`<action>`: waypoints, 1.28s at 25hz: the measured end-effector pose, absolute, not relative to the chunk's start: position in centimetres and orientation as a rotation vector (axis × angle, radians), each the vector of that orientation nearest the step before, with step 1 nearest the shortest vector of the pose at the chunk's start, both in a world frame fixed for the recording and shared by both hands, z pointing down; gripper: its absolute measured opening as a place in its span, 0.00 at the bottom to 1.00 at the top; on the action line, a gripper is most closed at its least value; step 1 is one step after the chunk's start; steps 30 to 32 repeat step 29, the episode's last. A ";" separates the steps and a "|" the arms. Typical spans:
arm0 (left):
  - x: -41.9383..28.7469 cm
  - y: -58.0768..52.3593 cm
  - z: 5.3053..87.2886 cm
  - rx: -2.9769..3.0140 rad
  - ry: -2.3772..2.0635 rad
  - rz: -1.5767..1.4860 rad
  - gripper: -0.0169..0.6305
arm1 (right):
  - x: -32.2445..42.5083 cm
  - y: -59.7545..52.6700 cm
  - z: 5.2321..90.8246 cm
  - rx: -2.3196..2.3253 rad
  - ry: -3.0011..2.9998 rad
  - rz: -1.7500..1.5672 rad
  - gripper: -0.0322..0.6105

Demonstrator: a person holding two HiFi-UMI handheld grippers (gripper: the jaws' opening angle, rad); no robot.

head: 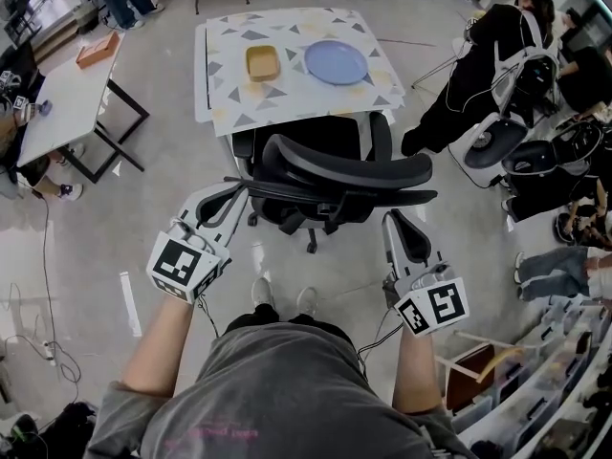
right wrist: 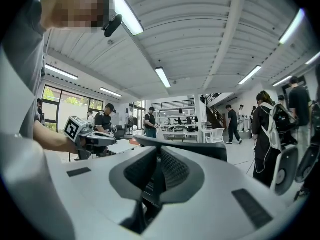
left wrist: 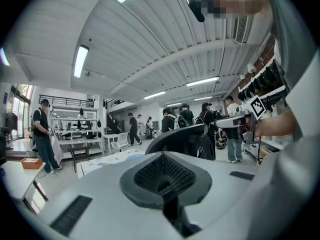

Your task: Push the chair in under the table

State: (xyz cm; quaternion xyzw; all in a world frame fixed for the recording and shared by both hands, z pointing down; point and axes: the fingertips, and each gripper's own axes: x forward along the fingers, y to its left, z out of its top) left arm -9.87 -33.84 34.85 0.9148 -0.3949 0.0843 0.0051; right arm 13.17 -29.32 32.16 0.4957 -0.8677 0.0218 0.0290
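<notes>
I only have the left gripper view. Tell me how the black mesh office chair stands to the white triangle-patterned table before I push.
Observer: In the head view the black mesh office chair faces the white triangle-patterned table; only its seat front seems to reach the near edge.
Operator: Report what is on the table.
Observer: A yellow square dish and a round blue plate, side by side.
Operator: Check the right gripper.
Observer: In its own view the right gripper looks shut on a thin black edge of the chair back.

Grey T-shirt (head: 277,400), black trousers (head: 287,321), white shoes (head: 261,293).
</notes>
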 end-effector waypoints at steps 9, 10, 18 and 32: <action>-8.9 -33.5 34.5 2.861 -1.240 0.261 0.03 | 13.7 -29.3 32.4 1.500 -2.692 0.075 0.07; -8.8 -33.5 34.5 2.860 -1.242 0.262 0.03 | 13.7 -29.3 32.4 1.496 -2.693 0.074 0.06; -8.6 -33.4 34.6 2.852 -1.256 0.268 0.03 | 13.8 -29.5 32.7 1.470 -2.701 0.077 0.06; -8.1 -33.7 34.3 2.851 -1.255 0.277 0.03 | 13.9 -29.8 32.5 1.436 -2.701 0.071 0.06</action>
